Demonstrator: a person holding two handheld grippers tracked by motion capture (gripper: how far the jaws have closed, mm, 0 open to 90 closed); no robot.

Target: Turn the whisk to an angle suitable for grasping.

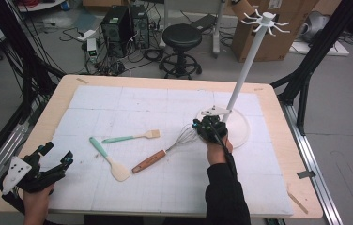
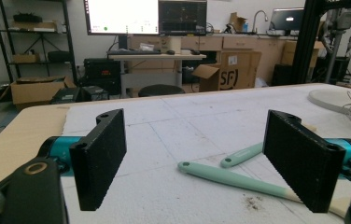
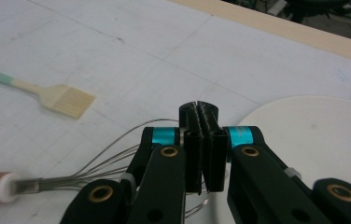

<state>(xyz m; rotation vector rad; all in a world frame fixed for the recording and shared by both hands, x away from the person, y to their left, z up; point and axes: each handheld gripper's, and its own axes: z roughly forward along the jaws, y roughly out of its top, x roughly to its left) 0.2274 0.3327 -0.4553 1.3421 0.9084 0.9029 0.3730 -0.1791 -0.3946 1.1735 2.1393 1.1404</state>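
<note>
Right claw [image 1: 206,125]: clenched on the wire loops of the whisk [image 1: 165,151], at the near-left edge of the round white stand base [image 1: 242,136]. The whisk's wooden handle [image 1: 149,161] trails toward you and to the left on the worktop [image 1: 174,183]. Left claw [image 1: 52,157]: released, jaws wide apart, nothing between them, hovering at the near-left corner.

Risks, as judgement:
- Your grip is on thin springy wires, not the handle. They could slide or spring out of the pads, and the heavier handle end may swing or droop when lifted.
- The upright white pole [image 1: 249,70] rises just beyond your right claw; a wide swing could knock it or tip the stand.

View differences:
- The right gripper view shows the pads [image 3: 192,154] pressed together with wires [image 3: 117,158] fanning out left, plus the pastry brush [image 3: 68,100]; the high view cannot resolve that pinch.
- The high view shows the hook crown [image 1: 264,19] atop the pole.
- The left gripper view shows the two mint handles [image 2: 229,179] lying between its open jaws, farther off.
</note>
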